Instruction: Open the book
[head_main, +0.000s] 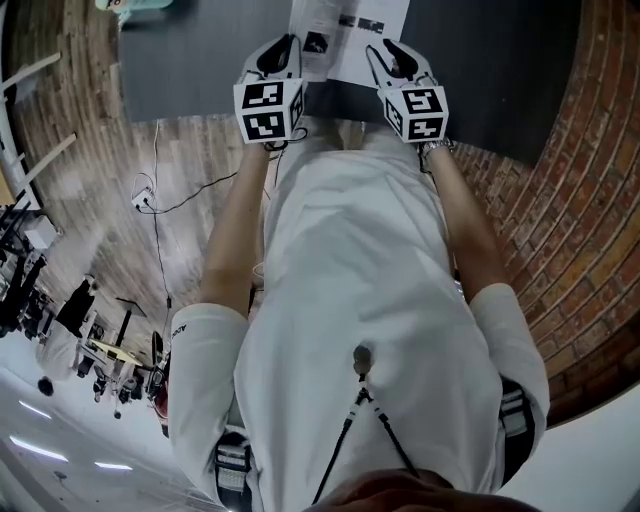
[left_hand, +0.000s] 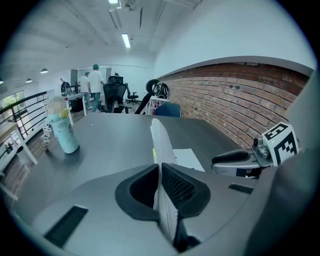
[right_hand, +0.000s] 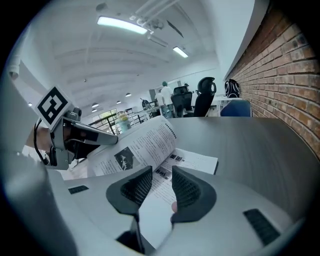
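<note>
An open book (head_main: 345, 30) lies on the dark table (head_main: 190, 60) in front of me, its printed pages showing. My left gripper (left_hand: 159, 172) is shut on a lifted leaf (left_hand: 161, 142), which stands edge-on between the pads. In the right gripper view this leaf (right_hand: 142, 145) curves up towards the left gripper (right_hand: 85, 135), with a small picture and text on it. My right gripper (right_hand: 162, 187) is open over the flat right-hand page (right_hand: 192, 161). That page shows through the gap and its pads press on nothing. In the head view both grippers sit at the book's near edge, left (head_main: 283, 55) and right (head_main: 388, 55).
A pale green cup (left_hand: 64, 132) stands on the table's far left. A brick wall (left_hand: 235, 100) runs along the right side. Office chairs (left_hand: 117, 97) and people (left_hand: 95, 80) are far behind the table. Wooden floor with cables (head_main: 150, 200) lies below.
</note>
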